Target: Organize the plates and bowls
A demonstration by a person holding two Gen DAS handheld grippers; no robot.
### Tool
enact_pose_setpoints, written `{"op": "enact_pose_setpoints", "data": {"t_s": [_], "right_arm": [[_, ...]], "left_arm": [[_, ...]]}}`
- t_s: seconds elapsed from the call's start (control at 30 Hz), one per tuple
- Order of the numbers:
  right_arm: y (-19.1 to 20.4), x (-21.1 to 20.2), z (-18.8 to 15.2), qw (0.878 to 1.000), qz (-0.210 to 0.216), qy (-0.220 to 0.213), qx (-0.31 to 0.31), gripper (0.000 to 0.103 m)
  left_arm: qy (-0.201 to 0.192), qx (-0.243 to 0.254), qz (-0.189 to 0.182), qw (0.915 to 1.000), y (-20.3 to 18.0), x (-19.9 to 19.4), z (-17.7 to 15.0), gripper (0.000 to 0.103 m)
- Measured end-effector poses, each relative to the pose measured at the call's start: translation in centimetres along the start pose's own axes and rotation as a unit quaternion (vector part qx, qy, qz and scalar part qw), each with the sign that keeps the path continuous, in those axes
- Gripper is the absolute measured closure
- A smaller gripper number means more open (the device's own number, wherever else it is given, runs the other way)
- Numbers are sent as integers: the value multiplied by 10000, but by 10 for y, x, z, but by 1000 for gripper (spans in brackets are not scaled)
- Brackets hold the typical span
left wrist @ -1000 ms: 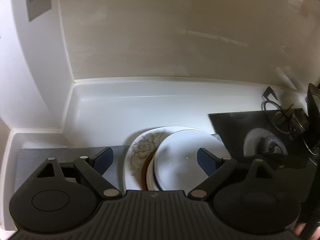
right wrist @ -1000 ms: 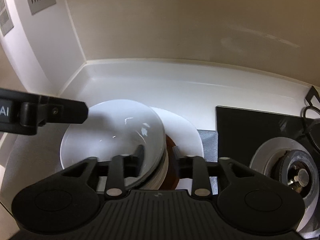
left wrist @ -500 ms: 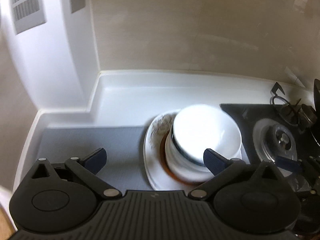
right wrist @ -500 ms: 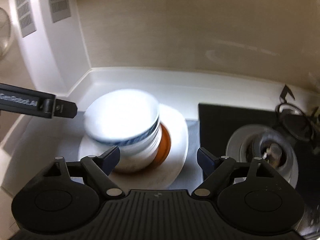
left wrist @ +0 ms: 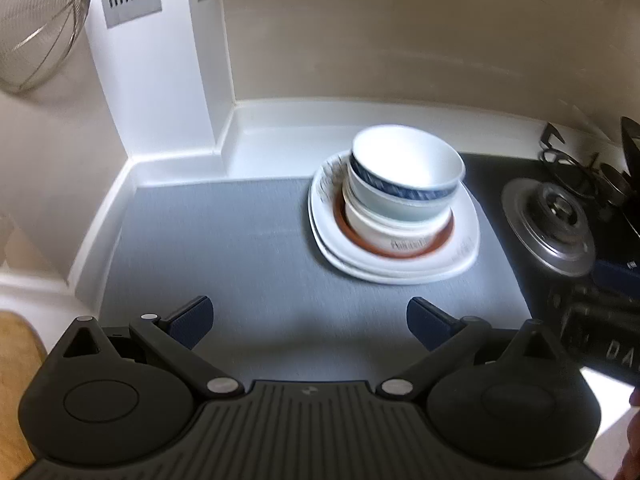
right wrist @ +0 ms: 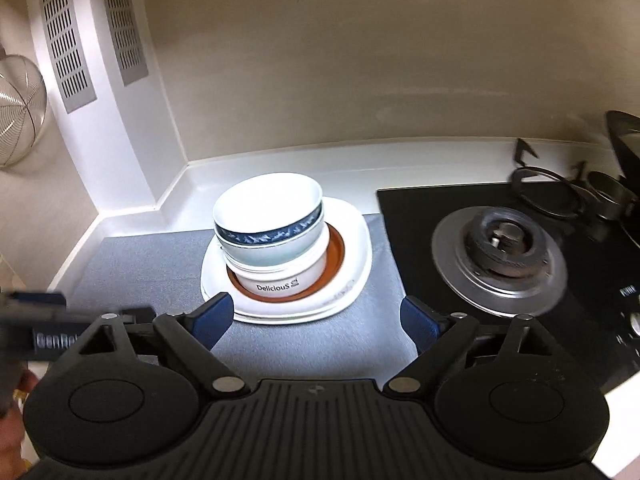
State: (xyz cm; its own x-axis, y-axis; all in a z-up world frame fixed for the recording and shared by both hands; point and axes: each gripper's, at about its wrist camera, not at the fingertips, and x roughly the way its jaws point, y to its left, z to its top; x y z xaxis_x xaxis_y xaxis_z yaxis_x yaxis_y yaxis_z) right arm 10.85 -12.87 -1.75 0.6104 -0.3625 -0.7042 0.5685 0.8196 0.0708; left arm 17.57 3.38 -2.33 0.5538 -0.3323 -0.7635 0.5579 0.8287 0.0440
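1. The white bowl with a blue patterned band (right wrist: 269, 216) now sits on top of the stack, nested in a plain white bowl printed "Delicious" (right wrist: 280, 276). A second ago the right jaws were closed narrowly on its rim; it has since been let go.
2. Under the two bowls lies a round brown plate (right wrist: 338, 254), and under that the square white plates with a faint floral print (right wrist: 356, 248). The whole pile rests on the grey mat (right wrist: 160, 264) that covers the tabletop.
3. The right gripper (right wrist: 316, 318) has pulled back from the stack. Its jaws are opening, with nothing between them.
4. The left gripper (left wrist: 310, 322) has also drawn away from the stack, which now stands well ahead of it. Its jaws are wide and empty.
5. Just right of the stack is the black glass hob with its silver burner (right wrist: 498, 260); to the stack's left, a white corner pillar with grey vent grilles (right wrist: 68, 40), and beyond it a wire mesh basket (left wrist: 36, 28).
6. To my eye the stacking is done: plates below, bowls above, and both hands withdrawing.
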Motion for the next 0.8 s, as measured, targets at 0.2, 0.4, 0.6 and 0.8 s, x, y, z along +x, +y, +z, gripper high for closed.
{"op": "enact_pose_setpoints", "data": {"t_s": [0.2,0.4,0.6,0.8], "right_arm": [[6,-25,-14,9994,-75,-261,-237,10],[11,-36,-21,9984,-102,-395,-391,9],[10,-38,-25,9988,-145,-348,-327,6],[10,-39,-26,9987,-196,-320,-349,5]], "left_arm": [[100,-31,4,9999,1,-12,-20,0],[-66,-4,68,10000,0,-24,-25,0],[-156,44,105,9998,-1,-30,-25,0],[-149,46,94,9998,-3,-28,-23,0]]}}
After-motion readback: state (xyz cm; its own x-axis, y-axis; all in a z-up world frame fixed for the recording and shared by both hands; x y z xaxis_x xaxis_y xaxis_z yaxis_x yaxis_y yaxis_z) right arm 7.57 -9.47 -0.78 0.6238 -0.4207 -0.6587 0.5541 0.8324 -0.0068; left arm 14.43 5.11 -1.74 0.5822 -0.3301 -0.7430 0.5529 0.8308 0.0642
